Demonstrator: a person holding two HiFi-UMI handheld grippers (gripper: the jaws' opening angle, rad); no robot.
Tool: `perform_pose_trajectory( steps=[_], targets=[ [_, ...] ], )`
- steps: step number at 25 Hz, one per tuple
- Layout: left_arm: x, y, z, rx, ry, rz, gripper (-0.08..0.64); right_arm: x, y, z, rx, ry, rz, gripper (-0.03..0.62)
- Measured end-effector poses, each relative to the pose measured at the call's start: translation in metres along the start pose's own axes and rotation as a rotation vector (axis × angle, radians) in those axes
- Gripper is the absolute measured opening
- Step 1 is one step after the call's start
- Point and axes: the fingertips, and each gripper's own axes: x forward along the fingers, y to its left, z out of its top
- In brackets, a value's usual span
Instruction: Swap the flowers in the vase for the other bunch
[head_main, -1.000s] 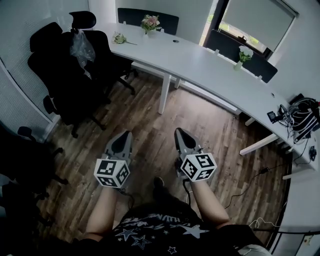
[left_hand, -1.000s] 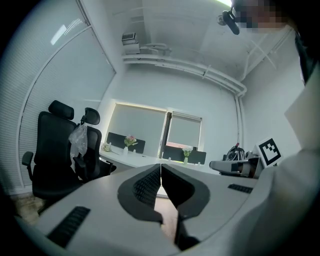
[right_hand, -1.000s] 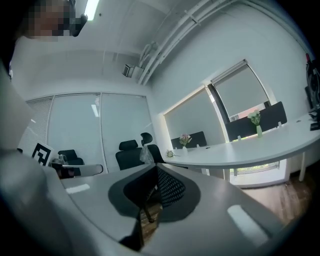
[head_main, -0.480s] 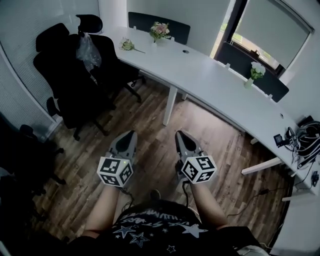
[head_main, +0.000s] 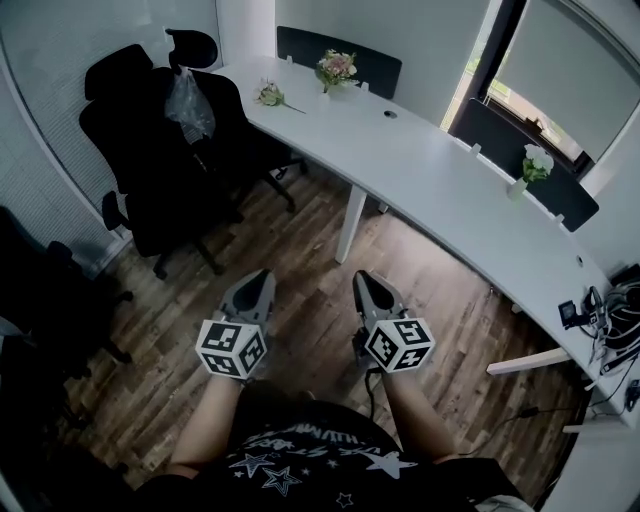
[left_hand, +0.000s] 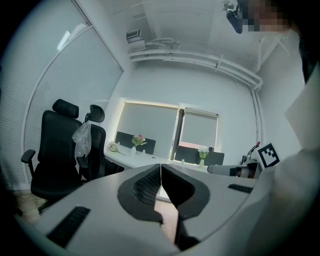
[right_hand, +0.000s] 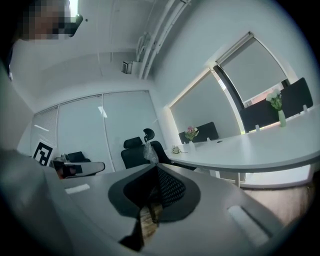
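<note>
A small vase with pink flowers (head_main: 337, 68) stands at the far end of the long white desk (head_main: 420, 175). A loose bunch of pale flowers (head_main: 270, 95) lies on the desk just left of it. Both also show far off in the left gripper view, the vase flowers (left_hand: 138, 140) and the loose bunch (left_hand: 113, 147), and in the right gripper view, the vase flowers (right_hand: 191, 132) and the bunch (right_hand: 175, 149). My left gripper (head_main: 262, 278) and right gripper (head_main: 360, 279) are held side by side over the wooden floor, well short of the desk. Both are shut and hold nothing.
Two black office chairs (head_main: 160, 130) stand left of the desk, one with a clear plastic bag (head_main: 190, 100) on it. A second vase with white flowers (head_main: 533, 165) stands further right on the desk. Cables and devices (head_main: 610, 320) lie at the desk's right end.
The whole view has shifted toward the desk: the vase, the loose bunch and the chairs sit lower and nearer in the head view. Both grippers stay shut side by side.
</note>
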Motion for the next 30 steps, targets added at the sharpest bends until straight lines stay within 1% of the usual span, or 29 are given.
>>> perform_pose_trajectory(
  steps=[4, 11, 18, 21, 25, 30],
  targets=[
    [0.008, 0.005, 0.002, -0.010, 0.009, 0.004, 0.011, 0.006, -0.005, -0.001, 0.007, 0.016, 0.005, 0.003],
    [0.038, 0.007, 0.015, 0.042, 0.001, -0.015, 0.011, 0.012, -0.027, 0.002, 0.014, 0.017, -0.036, 0.003],
    [0.072, 0.027, 0.008, 0.005, 0.022, -0.033, 0.011, 0.039, -0.043, 0.003, -0.001, 0.031, -0.061, 0.003],
    [0.095, 0.041, 0.014, 0.004, 0.020, -0.048, 0.011, 0.064, -0.053, 0.010, -0.004, 0.030, -0.073, 0.003],
    [0.127, 0.069, 0.021, -0.014, 0.021, -0.068, 0.011, 0.112, -0.059, 0.020, -0.016, 0.029, -0.074, 0.003],
    [0.166, 0.113, 0.042, -0.026, 0.005, -0.069, 0.011, 0.178, -0.070, 0.049, -0.043, 0.005, -0.082, 0.003]
  ],
)
